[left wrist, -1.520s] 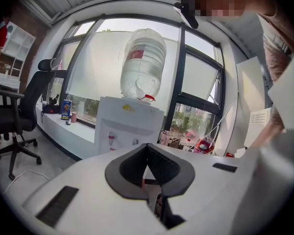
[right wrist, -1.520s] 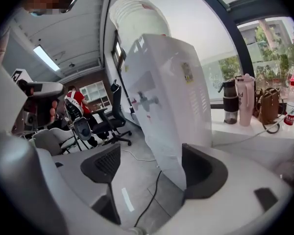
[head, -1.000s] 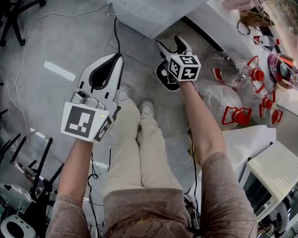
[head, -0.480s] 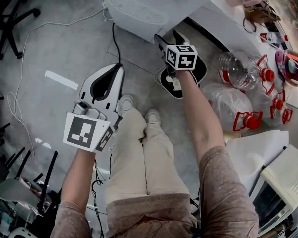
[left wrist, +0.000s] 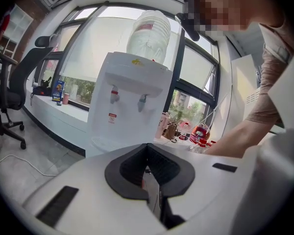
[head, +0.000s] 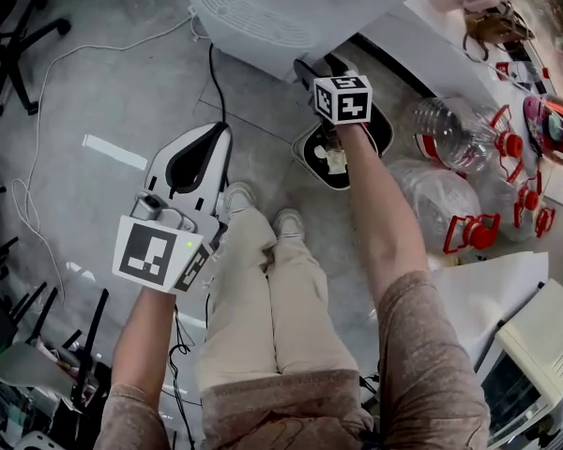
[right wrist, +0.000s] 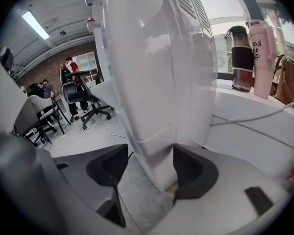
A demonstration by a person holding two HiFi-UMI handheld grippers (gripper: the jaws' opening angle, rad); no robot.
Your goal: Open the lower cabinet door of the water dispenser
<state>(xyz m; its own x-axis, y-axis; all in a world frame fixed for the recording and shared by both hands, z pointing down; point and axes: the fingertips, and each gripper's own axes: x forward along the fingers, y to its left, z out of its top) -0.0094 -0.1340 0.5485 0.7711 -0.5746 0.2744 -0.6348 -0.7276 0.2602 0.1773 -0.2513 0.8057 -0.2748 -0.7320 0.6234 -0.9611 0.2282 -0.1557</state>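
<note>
The white water dispenser (head: 281, 12) stands at the top of the head view, with a bottle on top in the left gripper view (left wrist: 130, 94). My right gripper (head: 311, 71) reaches to its lower front corner. In the right gripper view the jaws are closing around the edge of the lower cabinet door (right wrist: 161, 151), just below a seam. The right pad (right wrist: 188, 168) lies against the panel, while the left pad (right wrist: 110, 168) stands apart from it. My left gripper (head: 221, 131) hangs shut and empty over the floor, pointing at the dispenser.
A black bin (head: 357, 148) sits on the floor right under my right arm. Several empty water bottles (head: 455, 139) with red handles lie to the right. A black cable (head: 212, 78) runs from the dispenser. Tumblers (right wrist: 262, 58) stand on a ledge behind.
My right gripper has moved forward and down to the dispenser's lower corner, which now sits between its jaws. My left gripper sank a little and stayed shut.
</note>
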